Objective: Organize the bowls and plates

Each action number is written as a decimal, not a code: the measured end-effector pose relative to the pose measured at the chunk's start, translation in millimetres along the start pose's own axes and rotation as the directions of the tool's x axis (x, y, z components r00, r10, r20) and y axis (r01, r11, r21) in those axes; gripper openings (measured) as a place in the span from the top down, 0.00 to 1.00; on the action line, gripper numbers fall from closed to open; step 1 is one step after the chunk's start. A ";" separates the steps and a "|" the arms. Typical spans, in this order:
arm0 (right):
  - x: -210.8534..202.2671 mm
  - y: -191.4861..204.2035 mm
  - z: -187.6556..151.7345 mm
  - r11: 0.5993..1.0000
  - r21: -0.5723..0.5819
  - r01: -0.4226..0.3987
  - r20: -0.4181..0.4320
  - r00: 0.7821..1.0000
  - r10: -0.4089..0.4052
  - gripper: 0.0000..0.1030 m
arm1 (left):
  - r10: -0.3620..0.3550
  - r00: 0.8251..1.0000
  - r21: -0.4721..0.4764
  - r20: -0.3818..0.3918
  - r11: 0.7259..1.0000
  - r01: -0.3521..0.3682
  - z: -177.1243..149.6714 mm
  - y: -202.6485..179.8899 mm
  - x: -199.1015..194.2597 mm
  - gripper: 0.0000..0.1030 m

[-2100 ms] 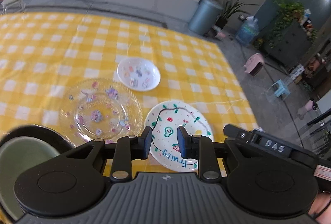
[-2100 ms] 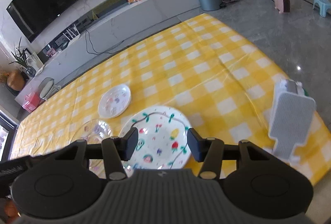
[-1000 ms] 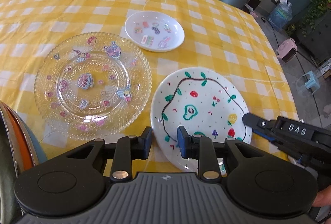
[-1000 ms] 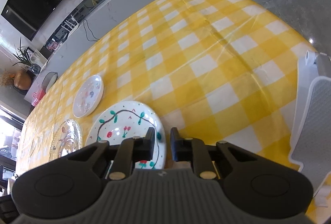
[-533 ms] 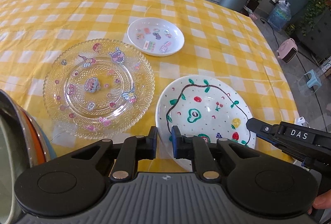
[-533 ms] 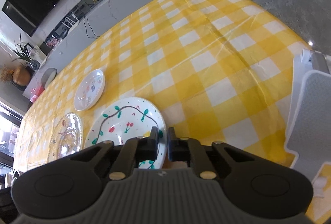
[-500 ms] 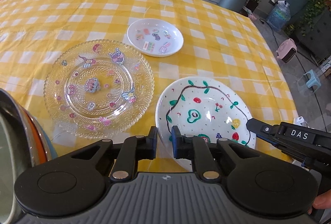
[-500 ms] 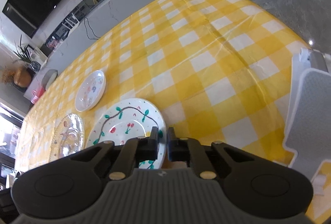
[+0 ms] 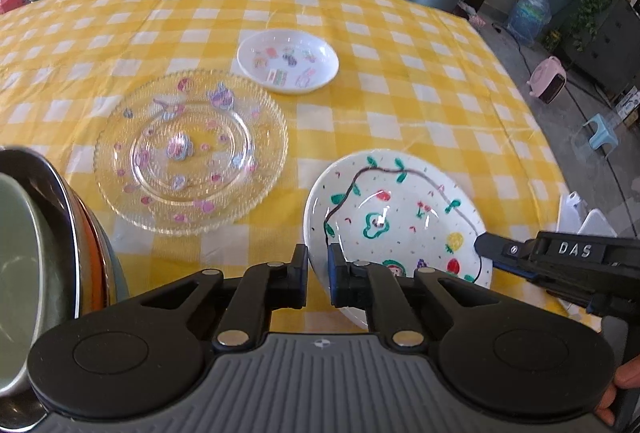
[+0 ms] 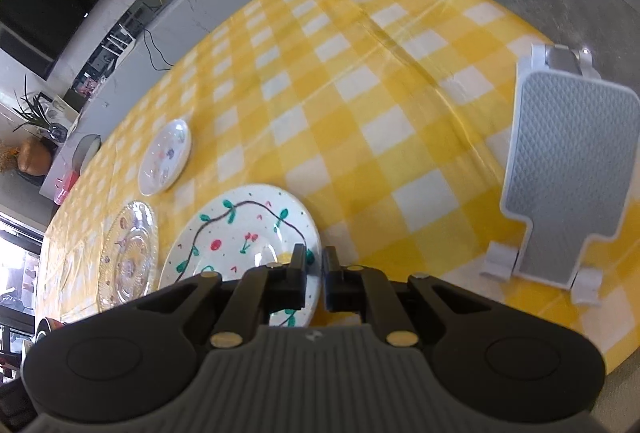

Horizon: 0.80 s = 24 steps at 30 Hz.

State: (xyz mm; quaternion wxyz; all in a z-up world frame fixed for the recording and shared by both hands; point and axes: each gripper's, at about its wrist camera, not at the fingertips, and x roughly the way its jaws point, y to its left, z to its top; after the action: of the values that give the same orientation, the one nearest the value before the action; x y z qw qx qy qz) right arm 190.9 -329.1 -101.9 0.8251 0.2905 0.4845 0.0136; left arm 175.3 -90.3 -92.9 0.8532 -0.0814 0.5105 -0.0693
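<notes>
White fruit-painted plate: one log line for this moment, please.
white fruit-painted ceramic plate | left gripper shut on near rim | right gripper shut on right rim | on yellow checked tablecloth

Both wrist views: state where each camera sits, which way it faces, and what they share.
Left wrist: rides the left tool, facing across the checked table; its jaws pinch the fruit plate's near-left rim; right tool and fingertips show.
Right wrist: rides the right tool, facing leftward; jaws pinch that plate's right rim beside a grey rack.
Shared: fruit plate, glass plate, small white dish.
</notes>
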 end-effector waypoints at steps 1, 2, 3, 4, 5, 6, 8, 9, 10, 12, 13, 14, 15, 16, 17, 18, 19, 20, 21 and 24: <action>1.5 -0.1 0.7 1.000 0.000 0.003 -0.005 1.000 -0.003 0.94 | 0.001 1.000 0.001 -0.006 1.000 -0.001 -1.5 -0.2 1.4 0.90; 2.6 0.0 0.7 1.000 0.000 0.006 -0.010 1.000 -0.006 0.93 | 0.001 1.000 0.004 -0.005 1.000 -0.001 -2.7 -0.2 1.6 0.90; 3.4 0.0 0.6 1.000 -0.002 0.006 -0.014 1.000 -0.006 0.93 | 0.003 1.000 0.011 0.002 1.000 -0.003 -3.7 -1.1 0.6 0.90; 3.2 0.4 0.2 1.000 -0.005 0.007 -0.013 1.000 -0.007 0.93 | 0.006 1.000 0.017 0.004 1.000 -0.006 -3.7 -1.9 0.4 0.90; 3.0 0.6 -0.2 1.000 -0.007 0.008 -0.013 1.000 -0.008 0.93 | 0.007 1.000 0.019 0.006 1.000 -0.007 -3.7 -2.7 0.1 0.90; 2.9 0.6 -0.2 1.000 -0.008 0.008 -0.013 1.000 -0.008 0.93 | 0.003 1.000 0.019 0.007 1.000 -0.003 -3.5 -2.6 0.3 0.89; 3.1 0.5 0.9 1.000 -0.004 0.002 -0.015 1.000 -0.003 0.91 | -0.003 1.000 0.016 0.008 1.000 0.003 -2.9 -1.7 1.1 0.85; 2.6 0.8 0.9 1.000 -0.002 -0.002 -0.012 1.000 0.002 0.90 | 0.000 1.000 0.019 0.010 1.000 0.000 -3.1 -1.8 2.1 0.84; 1.7 0.7 1.2 1.000 0.000 -0.004 -0.004 1.000 0.004 0.90 | 0.006 1.000 0.019 0.013 1.000 -0.006 -2.8 -1.4 3.9 0.79; -0.5 0.0 3.3 1.000 0.000 -0.006 0.015 1.000 0.006 0.80 | 0.016 1.000 0.008 0.013 1.000 -0.016 -2.9 0.8 8.7 0.76; -0.4 -0.2 4.6 1.000 -0.003 -0.008 0.021 1.000 0.008 0.75 | 0.012 1.000 -0.001 0.017 1.000 -0.012 -2.6 2.4 10.8 0.76; 1.1 0.1 5.9 1.000 -0.008 -0.006 0.024 1.000 0.006 0.71 | 0.004 1.000 -0.008 0.023 1.000 -0.004 -2.2 4.1 12.0 0.76; 2.9 0.0 7.6 1.000 -0.015 -0.004 0.027 1.000 0.004 0.71 | -0.001 1.000 -0.014 0.029 1.000 0.002 -1.8 5.6 12.7 0.76; 4.3 0.7 9.3 1.000 -0.024 -0.005 0.030 1.000 0.006 0.71 | -0.005 0.999 -0.020 0.035 1.000 0.006 -1.3 7.0 13.1 0.76; 5.4 1.5 10.8 0.999 -0.033 -0.005 0.034 0.999 0.006 0.71 | -0.010 0.999 -0.025 0.040 1.000 0.011 -0.9 8.5 13.6 0.76; 6.9 3.0 12.7 0.999 -0.047 -0.003 0.037 0.999 0.004 0.72 | -0.017 0.999 -0.029 0.044 0.999 0.019 -0.3 9.9 14.3 0.77; 8.6 4.1 13.4 0.998 -0.057 -0.003 0.037 0.999 0.005 0.72 | -0.027 0.998 -0.034 0.050 0.999 0.029 0.3 11.2 14.3 0.82; 10.1 5.7 13.7 0.998 -0.068 -0.004 0.038 0.999 0.006 0.76 | -0.037 0.998 -0.034 0.054 0.999 0.039 1.0 11.9 14.3 0.85; 11.9 6.6 13.8 0.997 -0.078 -0.005 0.033 0.999 0.007 0.87 | -0.033 0.998 -0.030 0.055 0.999 0.035 1.4 11.5 14.2 0.86; 13.7 7.4 12.0 0.996 -0.090 -0.006 0.023 1.000 0.008 0.89 | -0.023 0.998 -0.017 0.058 1.000 0.024 1.4 8.4 12.8 0.87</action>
State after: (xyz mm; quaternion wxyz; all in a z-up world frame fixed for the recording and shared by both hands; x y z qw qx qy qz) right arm 209.7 -324.4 -104.8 0.8428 0.2549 0.4728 0.0351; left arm 182.8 -84.7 -105.1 0.8660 -0.0971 0.4851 -0.0724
